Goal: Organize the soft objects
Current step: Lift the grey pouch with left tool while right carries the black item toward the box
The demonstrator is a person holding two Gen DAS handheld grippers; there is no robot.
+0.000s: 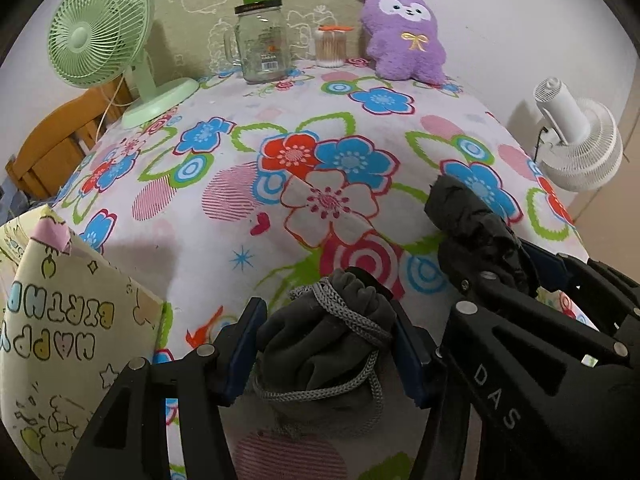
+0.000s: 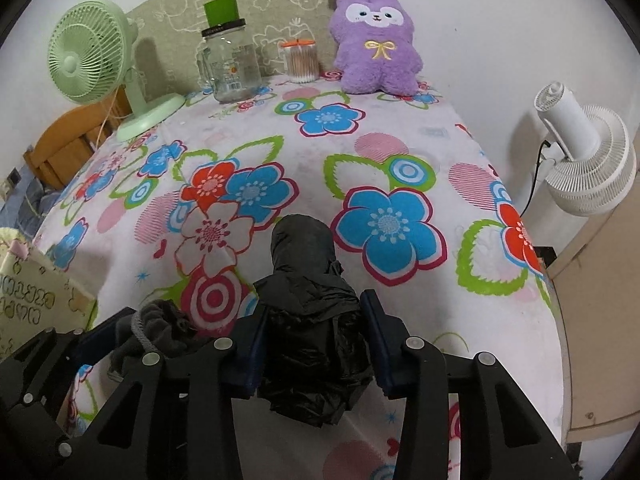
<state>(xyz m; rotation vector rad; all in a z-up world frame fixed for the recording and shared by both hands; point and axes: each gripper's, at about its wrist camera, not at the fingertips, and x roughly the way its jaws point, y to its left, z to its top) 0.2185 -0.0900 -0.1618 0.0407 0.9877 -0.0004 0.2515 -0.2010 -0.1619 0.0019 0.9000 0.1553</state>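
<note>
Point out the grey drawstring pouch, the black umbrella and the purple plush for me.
grey drawstring pouch (image 1: 320, 340): left wrist view, its gathered neck.
black umbrella (image 2: 312, 320): right wrist view, its folded canopy.
purple plush (image 2: 376, 56): right wrist view, its belly.

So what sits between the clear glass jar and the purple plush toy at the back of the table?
A small clear container of cotton swabs with an orange lid; both wrist views show it.

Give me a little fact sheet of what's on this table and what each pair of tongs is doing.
Surface: table with flowered cloth
Left tongs: closed on a grey drawstring pouch
Right tongs: closed on a black folded umbrella
Back row: green fan, glass jar, cotton swab tub, purple plush toy
Beside table: white fan
Near left edge: birthday gift bag
</note>
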